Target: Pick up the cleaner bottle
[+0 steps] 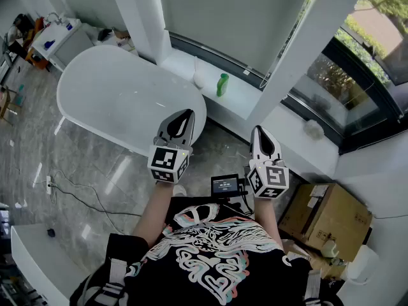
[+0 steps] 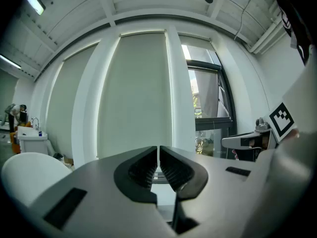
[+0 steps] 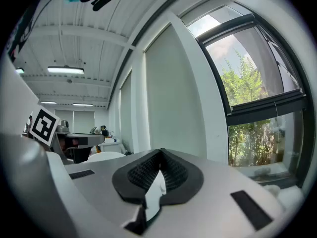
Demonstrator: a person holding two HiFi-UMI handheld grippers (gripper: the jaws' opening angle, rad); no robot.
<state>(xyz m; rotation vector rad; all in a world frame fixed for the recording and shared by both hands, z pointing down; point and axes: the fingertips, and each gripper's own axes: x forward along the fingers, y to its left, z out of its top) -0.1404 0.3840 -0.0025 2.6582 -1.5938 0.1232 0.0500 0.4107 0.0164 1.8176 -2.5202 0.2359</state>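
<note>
The green cleaner bottle [image 1: 222,85] is standing upright on the window ledge [image 1: 248,101], at about twelve o'clock from both grippers and well apart from them. The left gripper [image 1: 184,116] and the right gripper [image 1: 259,132] are hovering with their jaws pressed together, gripping nothing.

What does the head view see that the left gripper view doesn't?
Only the head view shows the green cleaner bottle standing on the window ledge, a cardboard box and the person's patterned shirt. Only the left gripper view shows the left gripper close up, its jaws shut with nothing between them, and a ceiling light. Both show the white bathtub, the pale window blind and the right gripper.
</note>
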